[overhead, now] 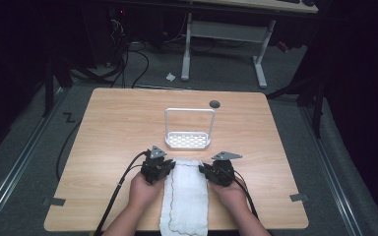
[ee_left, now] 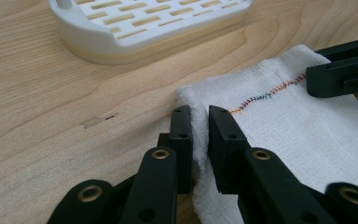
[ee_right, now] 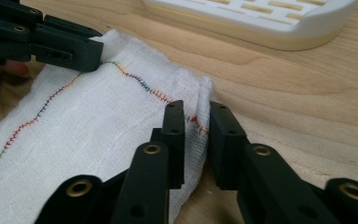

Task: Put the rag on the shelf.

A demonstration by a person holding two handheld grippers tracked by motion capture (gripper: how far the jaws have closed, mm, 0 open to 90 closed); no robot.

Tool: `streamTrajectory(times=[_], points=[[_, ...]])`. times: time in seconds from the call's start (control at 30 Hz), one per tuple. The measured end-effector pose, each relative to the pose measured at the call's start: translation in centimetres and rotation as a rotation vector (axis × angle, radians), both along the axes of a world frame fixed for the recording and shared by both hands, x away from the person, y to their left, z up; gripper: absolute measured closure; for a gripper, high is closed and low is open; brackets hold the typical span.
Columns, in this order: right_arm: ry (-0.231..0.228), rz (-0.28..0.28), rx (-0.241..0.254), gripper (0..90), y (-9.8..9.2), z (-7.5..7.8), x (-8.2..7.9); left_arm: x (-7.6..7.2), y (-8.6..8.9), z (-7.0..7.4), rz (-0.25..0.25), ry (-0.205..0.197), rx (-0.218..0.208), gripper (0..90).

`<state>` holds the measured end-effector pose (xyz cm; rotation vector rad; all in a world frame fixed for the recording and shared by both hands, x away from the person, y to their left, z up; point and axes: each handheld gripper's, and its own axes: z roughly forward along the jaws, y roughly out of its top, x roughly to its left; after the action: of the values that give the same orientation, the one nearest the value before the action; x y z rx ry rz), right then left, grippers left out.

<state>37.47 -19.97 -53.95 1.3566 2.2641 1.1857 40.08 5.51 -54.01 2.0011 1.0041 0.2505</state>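
On the light wooden tabletop [overhead: 113,128], the white woven cloth with rainbow-stitched hem [overhead: 186,196] lies just before the white slotted plastic rack [overhead: 188,140], its far corners pinched by the left gripper [ee_left: 199,122] and right gripper [ee_right: 196,122].

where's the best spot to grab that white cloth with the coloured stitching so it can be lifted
The two far corners of the white gauze cloth with rainbow stitching, one from each long side. It lies flat, and there the left gripper and right gripper pinch bunched edges.

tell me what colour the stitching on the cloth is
Multicoloured, rainbow-like stitching on the white cloth; clearest in right gripper view.
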Motion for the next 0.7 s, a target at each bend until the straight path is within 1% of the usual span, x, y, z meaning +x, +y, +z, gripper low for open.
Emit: streamTrajectory(times=[0.1,0.2,0.23,0.33,0.4,0.5,0.53,0.6,0.63,0.7], points=[[0.001,0.014,0.003,84.9,0.1,0.0,0.1,0.1,0.1,0.0,0.001,0.007,-0.008,80.0],[-0.004,0.024,-0.008,86.0,0.2,0.0,0.1,-0.1,0.0,0.0,0.003,-0.007,0.007,81.1],[-0.003,0.027,-0.006,86.2,0.2,0.0,0.1,-0.1,0.0,0.0,0.003,-0.005,0.006,81.4],[-0.007,0.027,-0.006,86.4,0.2,0.0,0.2,0.1,0.2,0.0,0.007,0.011,-0.015,82.2],[-0.031,0.030,-0.030,86.4,0.4,0.2,0.1,-0.1,0.2,0.0,0.016,-0.002,-0.017,83.2],[-0.069,0.029,-0.040,86.4,0.6,0.6,-0.2,-0.8,0.4,0.2,0.024,-0.053,-0.029,83.8],[-0.083,0.035,-0.040,86.3,0.6,0.8,-0.3,-1.0,0.5,0.3,0.024,-0.059,-0.039,83.9],[-0.094,0.032,-0.036,86.4,0.6,0.9,-0.4,-1.2,0.6,0.5,0.026,-0.057,-0.062,83.9],[-0.100,0.030,-0.033,86.4,0.6,0.9,-0.5,-1.2,0.6,0.6,0.021,-0.062,-0.065,84.0],[-0.111,0.029,-0.030,86.3,0.5,1.1,-0.6,-1.4,0.7,0.9,0.009,-0.060,-0.093,84.1]])
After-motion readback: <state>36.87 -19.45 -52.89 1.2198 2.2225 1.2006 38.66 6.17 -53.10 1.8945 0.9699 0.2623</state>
